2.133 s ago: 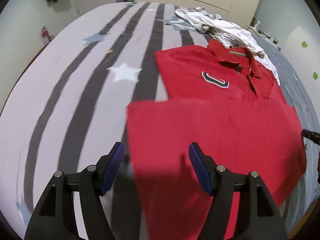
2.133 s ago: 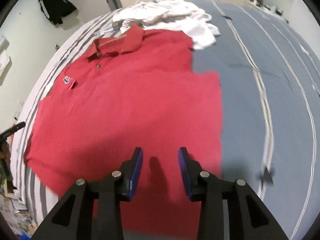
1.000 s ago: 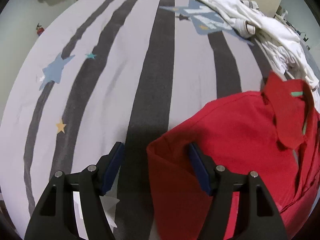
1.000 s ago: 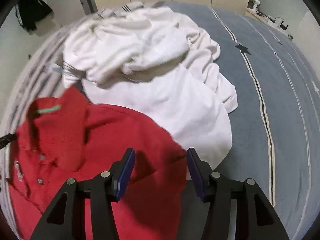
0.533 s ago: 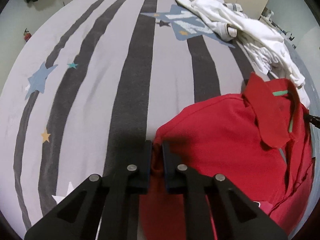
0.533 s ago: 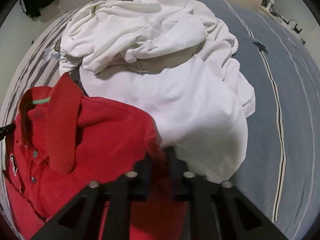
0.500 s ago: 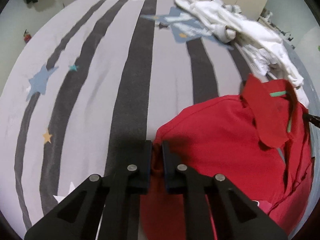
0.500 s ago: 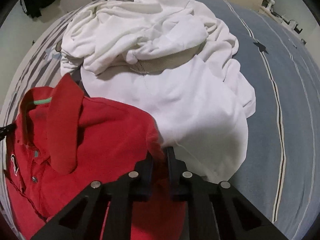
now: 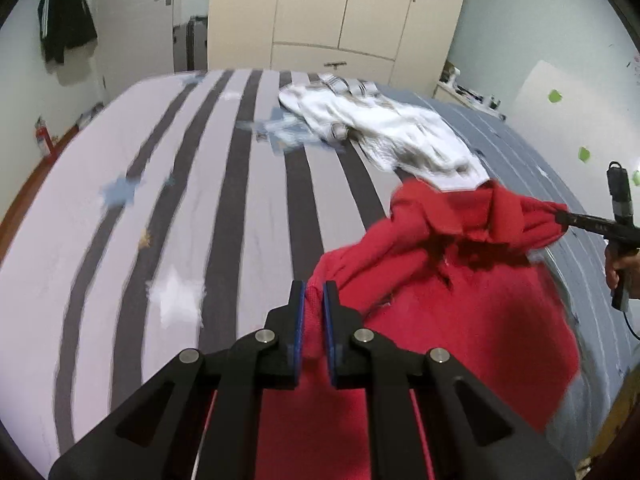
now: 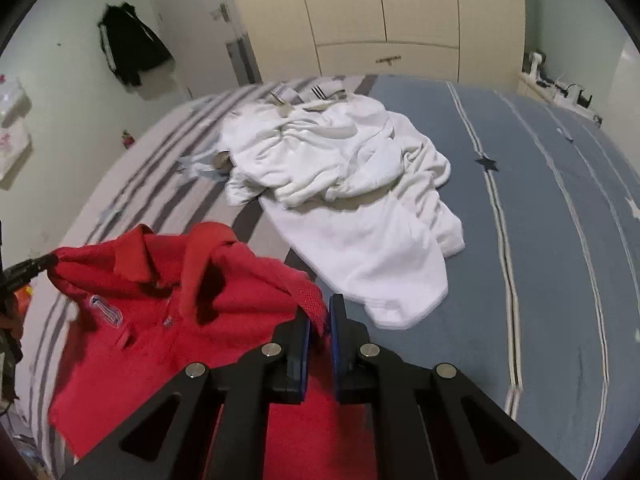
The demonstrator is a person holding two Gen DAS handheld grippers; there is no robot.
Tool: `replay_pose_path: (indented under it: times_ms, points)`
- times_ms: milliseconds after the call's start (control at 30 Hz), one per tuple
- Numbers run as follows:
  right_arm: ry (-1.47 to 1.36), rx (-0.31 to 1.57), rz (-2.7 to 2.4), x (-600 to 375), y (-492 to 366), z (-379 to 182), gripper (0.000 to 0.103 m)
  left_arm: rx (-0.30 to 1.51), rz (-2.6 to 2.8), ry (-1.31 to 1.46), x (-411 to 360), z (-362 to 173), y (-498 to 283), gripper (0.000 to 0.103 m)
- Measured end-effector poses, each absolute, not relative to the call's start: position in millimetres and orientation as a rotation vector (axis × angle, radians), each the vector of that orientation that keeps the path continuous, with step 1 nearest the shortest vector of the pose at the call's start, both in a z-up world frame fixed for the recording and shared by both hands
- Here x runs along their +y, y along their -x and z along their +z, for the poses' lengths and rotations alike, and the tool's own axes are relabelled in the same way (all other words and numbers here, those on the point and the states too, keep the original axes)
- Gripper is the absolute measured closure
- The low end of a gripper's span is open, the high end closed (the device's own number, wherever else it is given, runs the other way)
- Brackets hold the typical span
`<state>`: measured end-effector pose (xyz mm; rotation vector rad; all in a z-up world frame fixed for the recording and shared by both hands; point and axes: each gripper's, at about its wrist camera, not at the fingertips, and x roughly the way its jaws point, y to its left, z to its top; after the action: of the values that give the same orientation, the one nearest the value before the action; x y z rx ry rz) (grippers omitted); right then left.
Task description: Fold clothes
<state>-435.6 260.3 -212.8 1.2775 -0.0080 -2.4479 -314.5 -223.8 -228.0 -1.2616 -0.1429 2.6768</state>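
Note:
A red polo shirt [image 9: 452,300] hangs lifted above the bed, stretched between both grippers. My left gripper [image 9: 314,292] is shut on one shoulder of it. My right gripper [image 10: 319,314] is shut on the other shoulder of the red polo shirt [image 10: 160,312]. In the left wrist view the right gripper [image 9: 564,218] shows at the far right, pinching the cloth, with a hand below it. The collar sags between the two grips and the shirt's body droops toward the bed.
A heap of white clothes [image 10: 340,184] lies beyond the shirt on the bed [image 9: 180,208], which is grey-striped on one half and blue [image 10: 540,220] on the other. A cream wardrobe [image 9: 340,16] stands behind. A dark jacket [image 10: 132,50] hangs on the wall.
Both grippers closed on the shirt's shoulders, then rose and pulled back, lifting the red shirt's top off the bed. More of the room now shows.

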Motion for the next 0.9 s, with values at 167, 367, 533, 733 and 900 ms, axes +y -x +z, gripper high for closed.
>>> replay_pose_path:
  times_ms: [167, 367, 533, 733, 900]
  points:
    - [-1.449, -0.065, -2.355, 283.4, 360.6, -244.4, 0.096, -0.123, 2.587, 1.452, -215.6, -272.1, 255.2, 0.096]
    - [-1.652, -0.03, -2.216, 282.6, 326.0, -295.1, 0.088, -0.207, 2.567, 1.638, -226.1, -289.9, 243.8, 0.081]
    - [-1.646, -0.063, -2.241, 289.8, 314.9, -265.6, 0.08, -0.338, 2.663, 1.607, -235.3, -249.7, 217.6, 0.068]
    - [-1.444, 0.002, -2.295, 251.2, 320.2, -220.6, 0.057, -0.32, 2.636, 1.46, -175.3, -237.8, 253.3, 0.06]
    - [-1.351, -0.011, -2.273, 184.8, 348.1, -222.7, 0.056, -0.32, 2.563, 1.405, -113.0, -248.6, 300.5, 0.058]
